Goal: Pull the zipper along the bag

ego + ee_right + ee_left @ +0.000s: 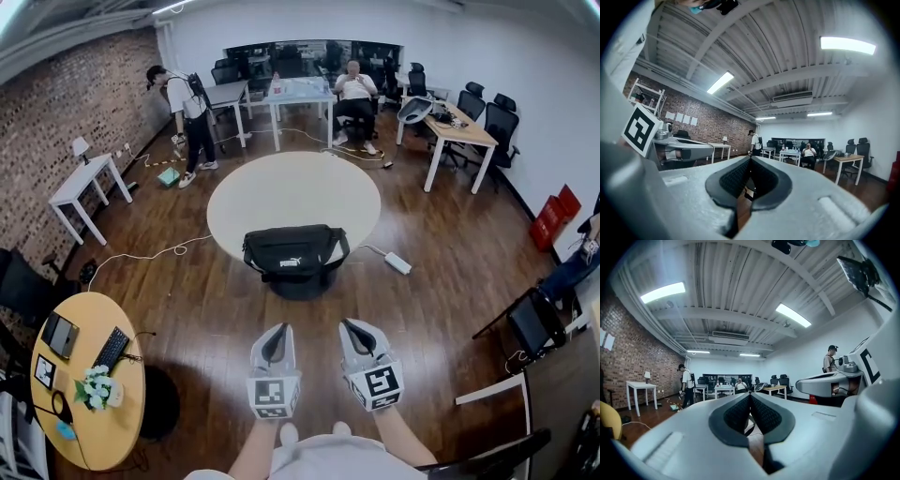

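Black fabric bag (295, 251) sits on round white tabletop (293, 183), 12 o'clock from left gripper (275, 333) and right gripper (356, 328); both jaws closed together, empty.

The left hand-held gripper (750, 395) points level, jaws pressed together, empty.

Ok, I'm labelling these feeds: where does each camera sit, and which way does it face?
Head view: on the person's head, facing steeply down at the round table and black bag; forearms, left gripper and right gripper show below.
Left gripper view: on the left gripper, facing level across the room over its shut jaws; right gripper at right.
Right gripper view: on the right gripper, level over its shut jaws; left gripper at left.
Shared: all three show the seated person.
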Tool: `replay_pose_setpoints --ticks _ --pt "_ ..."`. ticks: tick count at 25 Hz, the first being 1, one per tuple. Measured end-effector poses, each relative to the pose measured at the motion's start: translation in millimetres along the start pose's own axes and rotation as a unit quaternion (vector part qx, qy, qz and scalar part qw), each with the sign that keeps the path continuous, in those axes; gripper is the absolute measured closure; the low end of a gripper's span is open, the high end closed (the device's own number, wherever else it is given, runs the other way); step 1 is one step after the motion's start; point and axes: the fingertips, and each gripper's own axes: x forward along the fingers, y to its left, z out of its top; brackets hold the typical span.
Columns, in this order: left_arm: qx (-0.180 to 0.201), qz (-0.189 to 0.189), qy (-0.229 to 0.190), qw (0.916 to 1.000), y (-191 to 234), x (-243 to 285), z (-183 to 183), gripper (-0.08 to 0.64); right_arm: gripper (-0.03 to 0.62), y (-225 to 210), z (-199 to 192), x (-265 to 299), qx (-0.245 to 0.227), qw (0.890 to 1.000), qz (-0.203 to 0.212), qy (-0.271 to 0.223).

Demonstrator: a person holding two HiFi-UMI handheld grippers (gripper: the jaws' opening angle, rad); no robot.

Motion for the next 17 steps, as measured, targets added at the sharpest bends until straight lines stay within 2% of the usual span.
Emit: replay_pose_setpoints --ticks 3,11,17 --pt "-0.001 0.005 0.003 1.0 14.8 -3.7 -5.8 0.543 0.604 9.6 1.4 6.2 -0.004 1.0 0.0 -0.004" --pt "-0.003 -0.02 0.009 0.9998 25.5 -0.8 -9.6 0.542 0.604 22.1 -1.2 22.7 -0.005 1.0 -0.005 0.005" --pt "0.005 -0.027 0.007 0.9996 51.9 7.5 -11.7 0.543 0.604 30.0 -4.8 50.2 -0.008 1.0 -0.015 0.01"
